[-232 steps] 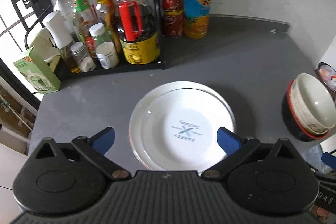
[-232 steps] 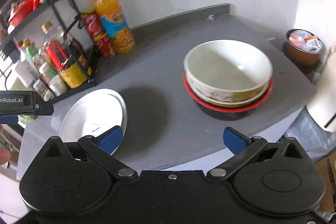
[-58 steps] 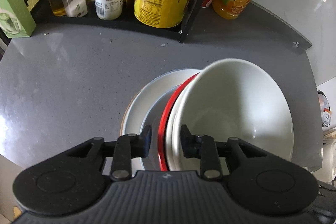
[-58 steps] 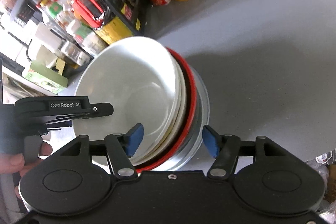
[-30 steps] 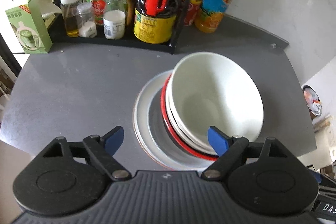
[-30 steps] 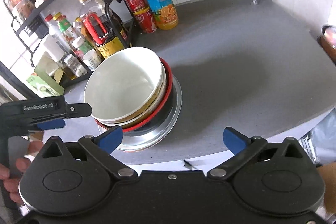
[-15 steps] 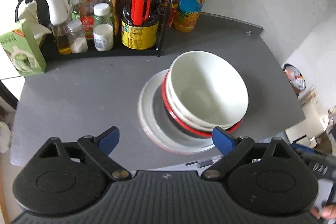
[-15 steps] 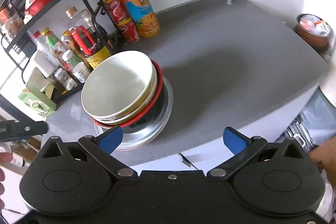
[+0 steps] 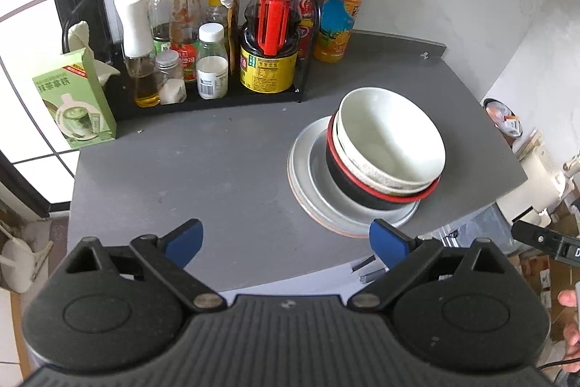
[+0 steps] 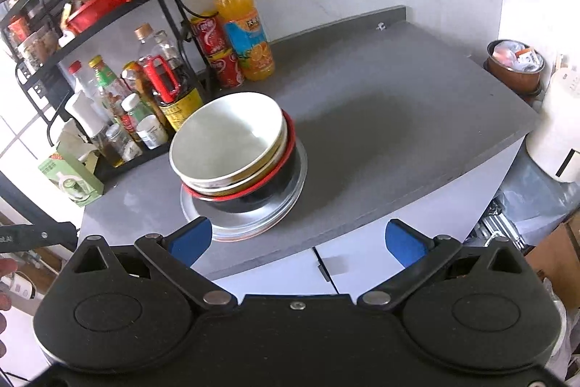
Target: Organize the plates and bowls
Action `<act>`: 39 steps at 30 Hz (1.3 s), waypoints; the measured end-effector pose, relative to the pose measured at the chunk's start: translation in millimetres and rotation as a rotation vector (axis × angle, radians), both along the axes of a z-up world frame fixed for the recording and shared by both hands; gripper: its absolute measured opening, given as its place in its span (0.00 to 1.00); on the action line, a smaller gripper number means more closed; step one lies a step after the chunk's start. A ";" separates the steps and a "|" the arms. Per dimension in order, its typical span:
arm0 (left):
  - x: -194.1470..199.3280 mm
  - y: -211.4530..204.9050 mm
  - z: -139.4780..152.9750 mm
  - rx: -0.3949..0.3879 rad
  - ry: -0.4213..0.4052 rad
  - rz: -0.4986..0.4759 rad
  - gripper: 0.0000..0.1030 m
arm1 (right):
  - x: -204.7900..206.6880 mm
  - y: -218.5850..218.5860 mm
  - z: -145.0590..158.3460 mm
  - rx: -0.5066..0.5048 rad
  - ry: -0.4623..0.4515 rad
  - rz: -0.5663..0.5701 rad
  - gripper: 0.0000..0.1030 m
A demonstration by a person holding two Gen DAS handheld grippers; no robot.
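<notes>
White bowl [image 9: 393, 140] nests in red-rimmed bowl [image 9: 366, 193]; plates [image 9: 308, 184] beneath.

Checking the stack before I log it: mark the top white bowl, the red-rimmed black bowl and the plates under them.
top white bowl [image 9: 389, 136], left wrist view, inner floor.
red-rimmed black bowl [image 9: 357, 193], left wrist view, black outer wall.
plates [image 10: 250, 222], right wrist view, near rim.

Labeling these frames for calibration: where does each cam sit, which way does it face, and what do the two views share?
Left wrist: sits on the left tongs, above the counter's near edge, looking down and forward at the bowl stack on the plates and the condiment rack; open blue tips and a hand show.
Right wrist: sits on the right tongs, off the counter's front edge, facing the wall; open tips show.
Shared: bowl stack, plates, rack, orange bottle.
</notes>
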State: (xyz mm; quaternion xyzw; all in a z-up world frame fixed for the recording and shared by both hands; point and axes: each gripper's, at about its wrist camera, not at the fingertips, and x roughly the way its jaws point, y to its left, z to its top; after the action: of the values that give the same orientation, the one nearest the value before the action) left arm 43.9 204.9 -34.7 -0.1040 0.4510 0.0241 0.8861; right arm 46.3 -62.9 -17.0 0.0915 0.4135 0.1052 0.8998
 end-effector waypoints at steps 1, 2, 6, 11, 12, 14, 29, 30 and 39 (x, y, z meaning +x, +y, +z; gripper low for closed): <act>-2.7 0.3 0.3 -0.002 -0.006 -0.008 0.96 | -3.3 2.1 1.6 -0.001 -0.006 0.000 1.00; -6.7 0.8 0.0 -0.004 -0.010 -0.018 0.98 | -6.2 4.0 3.1 0.000 -0.006 0.002 1.00; -20.0 -0.1 -2.4 -0.008 -0.013 -0.033 0.99 | -14.3 13.5 11.8 -0.013 -0.007 0.014 1.00; -39.7 -5.1 5.3 0.002 -0.052 -0.048 0.99 | -25.2 21.1 25.7 -0.001 -0.026 0.018 1.00; -43.3 -5.9 7.0 0.003 -0.053 -0.048 1.00 | -28.0 23.3 28.6 -0.006 -0.034 0.022 1.00; -48.6 -5.6 10.1 -0.003 -0.046 -0.045 1.00 | -32.8 27.8 32.5 -0.016 -0.040 0.026 1.00; -73.6 6.7 22.6 0.024 -0.052 -0.070 1.00 | -71.0 50.0 42.2 0.006 -0.021 0.015 1.00; -74.9 7.7 23.0 0.028 -0.052 -0.072 1.00 | -73.1 50.4 42.9 0.005 -0.021 0.010 1.00; -84.0 17.5 29.7 0.032 -0.066 -0.075 1.00 | -82.1 47.2 44.7 0.001 -0.023 -0.035 1.00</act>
State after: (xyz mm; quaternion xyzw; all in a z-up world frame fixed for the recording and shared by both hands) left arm -40.1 222.4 -4.9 -0.0735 0.4245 -0.0055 0.9024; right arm -35.8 -15.8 27.7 0.0977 0.4016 0.0906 0.9061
